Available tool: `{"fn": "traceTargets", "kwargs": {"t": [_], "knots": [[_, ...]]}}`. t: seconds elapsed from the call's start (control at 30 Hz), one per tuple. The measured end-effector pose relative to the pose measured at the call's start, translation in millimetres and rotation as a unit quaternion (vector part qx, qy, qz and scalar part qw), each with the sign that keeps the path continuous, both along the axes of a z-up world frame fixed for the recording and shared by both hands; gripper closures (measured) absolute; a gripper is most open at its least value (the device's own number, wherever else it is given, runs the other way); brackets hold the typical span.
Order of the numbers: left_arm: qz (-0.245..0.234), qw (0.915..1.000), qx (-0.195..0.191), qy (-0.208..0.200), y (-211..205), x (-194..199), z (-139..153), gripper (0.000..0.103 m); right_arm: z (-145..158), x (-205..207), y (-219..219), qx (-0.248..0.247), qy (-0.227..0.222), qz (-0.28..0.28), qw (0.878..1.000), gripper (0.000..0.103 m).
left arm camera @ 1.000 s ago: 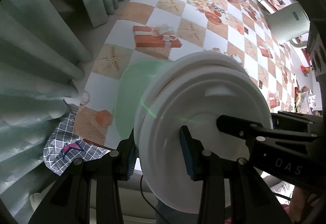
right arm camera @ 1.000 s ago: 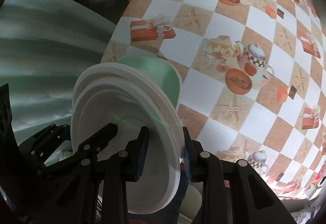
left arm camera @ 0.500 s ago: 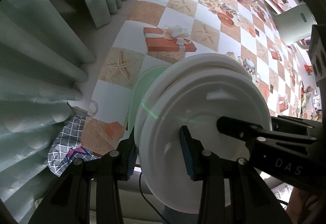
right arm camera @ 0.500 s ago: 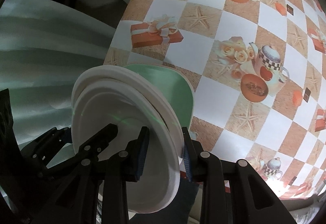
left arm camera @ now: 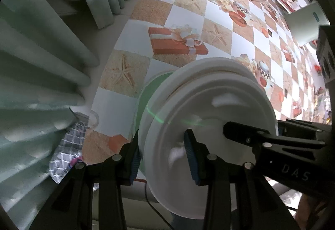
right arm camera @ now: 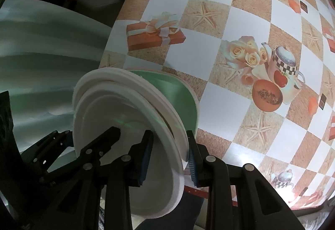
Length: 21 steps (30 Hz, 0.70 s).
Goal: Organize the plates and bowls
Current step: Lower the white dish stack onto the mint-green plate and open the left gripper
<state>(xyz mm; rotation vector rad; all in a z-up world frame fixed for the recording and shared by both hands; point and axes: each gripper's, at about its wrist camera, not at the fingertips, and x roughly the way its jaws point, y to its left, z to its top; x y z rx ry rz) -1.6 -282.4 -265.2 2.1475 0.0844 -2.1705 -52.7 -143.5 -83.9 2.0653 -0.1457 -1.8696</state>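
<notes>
Plate stack (left arm camera: 209, 108), white plates over green bowl (right arm camera: 175, 91), gathered on edge, above tablecloth (left arm camera: 219, 20) near 7 o'clock corner. Left gripper (left arm camera: 163, 156) clamped on stack rim; right gripper (right arm camera: 168, 156) clamped on opposite rim. Gathering done; set-down left.

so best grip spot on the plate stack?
The rim, from opposite sides, as now: the left gripper and right gripper each pinch the edge of the plate stack. The nested white plates and green one are thin and wide, so only the rim fits between the pads; two grips likely stop tilting.
</notes>
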Motion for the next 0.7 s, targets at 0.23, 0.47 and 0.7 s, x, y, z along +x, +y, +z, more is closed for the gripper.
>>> {"fn": "traceTargets", "kwargs": {"t": [0.23,0.47,0.7], "knots": [[0.000,0.9994,-0.033,0.004,-1,-1,0,0.037,0,1,3,0.020,0.004,0.005,1.000,0.065],[0.027,0.9985,-0.043,0.023,-17,0,9,0.019,11,2,17,0.029,0.020,0.002,0.999,0.018],[0.027,0.9976,-0.055,0.032,-17,3,20,0.000,38,6,17,0.029,0.060,0.028,0.997,0.001]]}}
